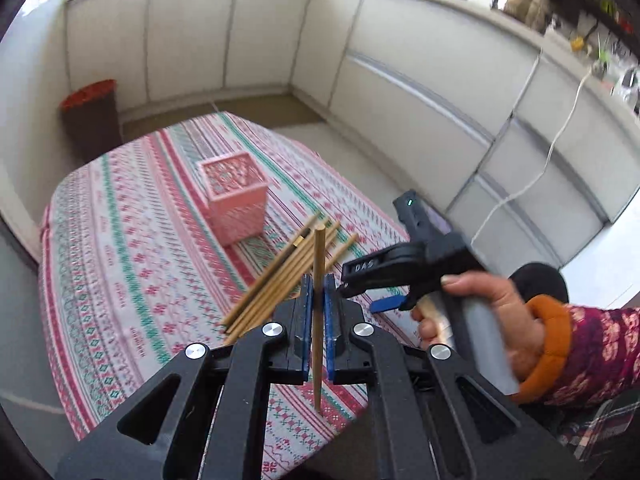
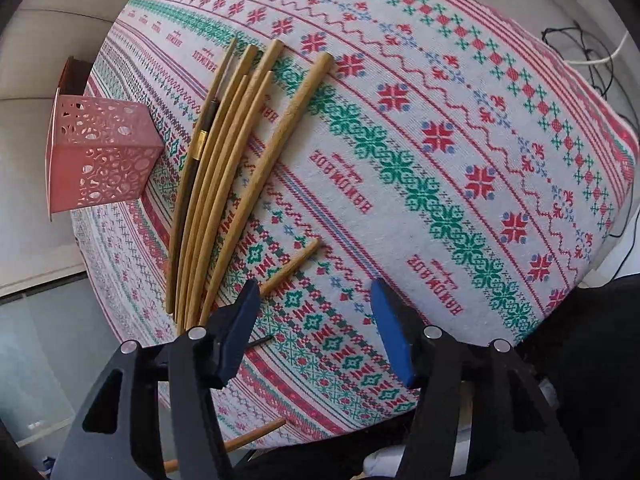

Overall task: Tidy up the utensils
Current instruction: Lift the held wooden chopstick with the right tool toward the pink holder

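My left gripper (image 1: 319, 300) is shut on one wooden chopstick (image 1: 319, 264) and holds it upright above the patterned tablecloth (image 1: 132, 248). Several more wooden chopsticks (image 1: 280, 276) lie in a bundle just beyond it. A pink perforated square holder (image 1: 236, 200) stands on the cloth past the bundle. My right gripper (image 1: 360, 286) shows at the right, held by a hand. In the right wrist view my right gripper (image 2: 316, 308) is open and empty above the cloth, the bundle (image 2: 224, 168) lies ahead to its left, and the holder (image 2: 100, 156) is at far left.
A short chopstick piece (image 2: 292, 266) lies alone near the right gripper's left finger. Another stick (image 2: 256, 436) pokes out below the table's edge. A dark bin with a red rim (image 1: 94, 120) stands on the floor beyond the table. Cables (image 2: 592, 60) hang at the right.
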